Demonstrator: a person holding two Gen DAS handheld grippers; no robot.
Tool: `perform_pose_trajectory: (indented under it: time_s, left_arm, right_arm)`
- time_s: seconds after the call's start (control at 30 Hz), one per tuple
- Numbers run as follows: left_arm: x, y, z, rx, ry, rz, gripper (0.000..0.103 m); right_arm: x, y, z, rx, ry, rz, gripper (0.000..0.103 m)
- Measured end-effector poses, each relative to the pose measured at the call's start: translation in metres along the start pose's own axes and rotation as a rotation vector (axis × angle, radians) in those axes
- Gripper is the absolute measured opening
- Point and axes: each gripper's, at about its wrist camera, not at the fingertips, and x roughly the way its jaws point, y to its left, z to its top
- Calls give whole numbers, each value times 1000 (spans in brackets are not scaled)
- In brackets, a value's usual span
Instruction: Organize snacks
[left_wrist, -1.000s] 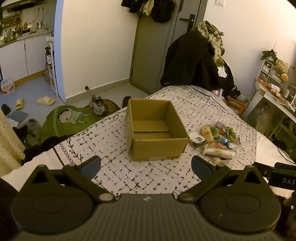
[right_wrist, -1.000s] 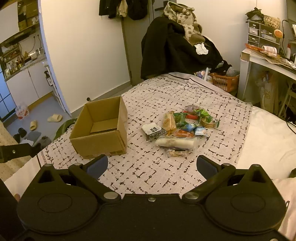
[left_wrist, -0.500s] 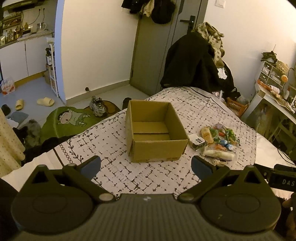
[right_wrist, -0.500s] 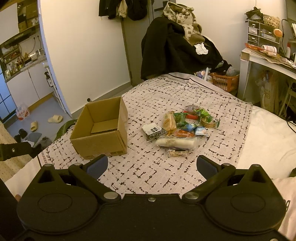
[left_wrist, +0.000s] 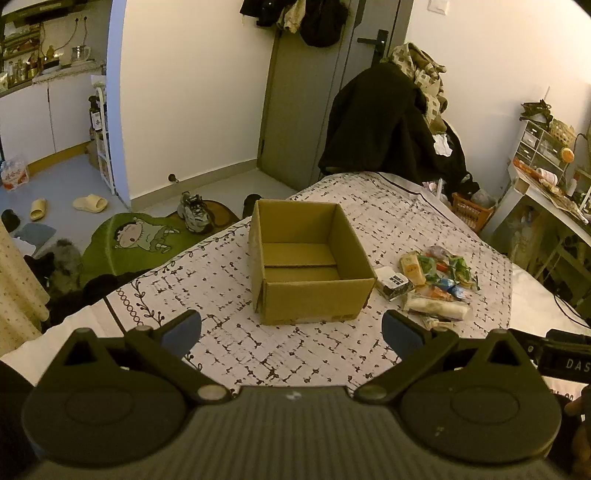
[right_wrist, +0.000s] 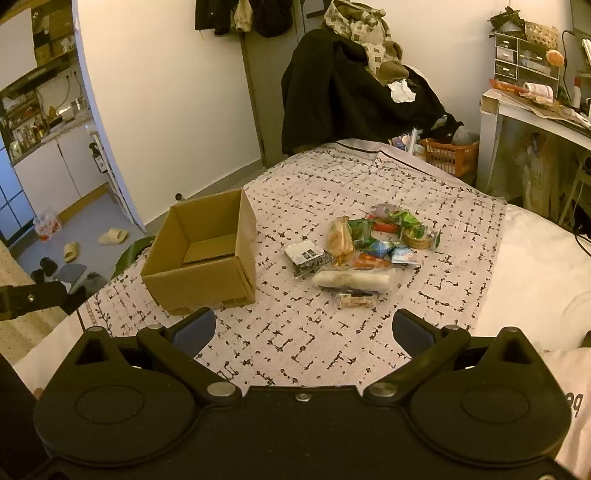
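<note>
An open, empty cardboard box (left_wrist: 310, 258) (right_wrist: 207, 254) stands on the patterned bedspread (left_wrist: 295, 354). To its right lies a pile of snack packets (left_wrist: 432, 284) (right_wrist: 365, 247), with a long white packet (right_wrist: 354, 278) and a black-and-white packet (right_wrist: 306, 254) at its near side. My left gripper (left_wrist: 291, 332) is open and empty, hovering short of the box. My right gripper (right_wrist: 303, 330) is open and empty, hovering short of the snacks.
A chair heaped with dark clothes (right_wrist: 347, 92) stands past the bed's far end. A desk with drawers (right_wrist: 535, 103) and an orange basket (right_wrist: 450, 155) are at the right. The bed's left edge drops to a floor with a green rug (left_wrist: 136, 240) and shoes.
Both views have shifted only slightly; the left gripper's view has drifted a little. Both grippers stay open and nothing on the bed has moved.
</note>
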Motion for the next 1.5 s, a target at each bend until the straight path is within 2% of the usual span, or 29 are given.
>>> perform_pose_trajectory:
  time_s: [0.27, 0.8, 0.97, 1.3, 1.5]
  left_arm:
    - [11, -7, 3, 17, 19, -4, 103]
    - [56, -44, 7, 41, 88, -65, 103]
    - [69, -57, 10, 46, 96, -97, 101]
    - [99, -86, 10, 45, 106, -156, 97]
    - [126, -105, 10, 21, 118, -203, 93]
  right_arm:
    - [9, -12, 7, 53, 77, 62, 103]
    - [49, -39, 24, 97, 133, 29, 102]
    - [62, -53, 26, 135, 151, 41, 94]
    - [87, -91, 32, 212, 142, 38, 69]
    - [105, -110, 36, 233, 125, 32, 65]
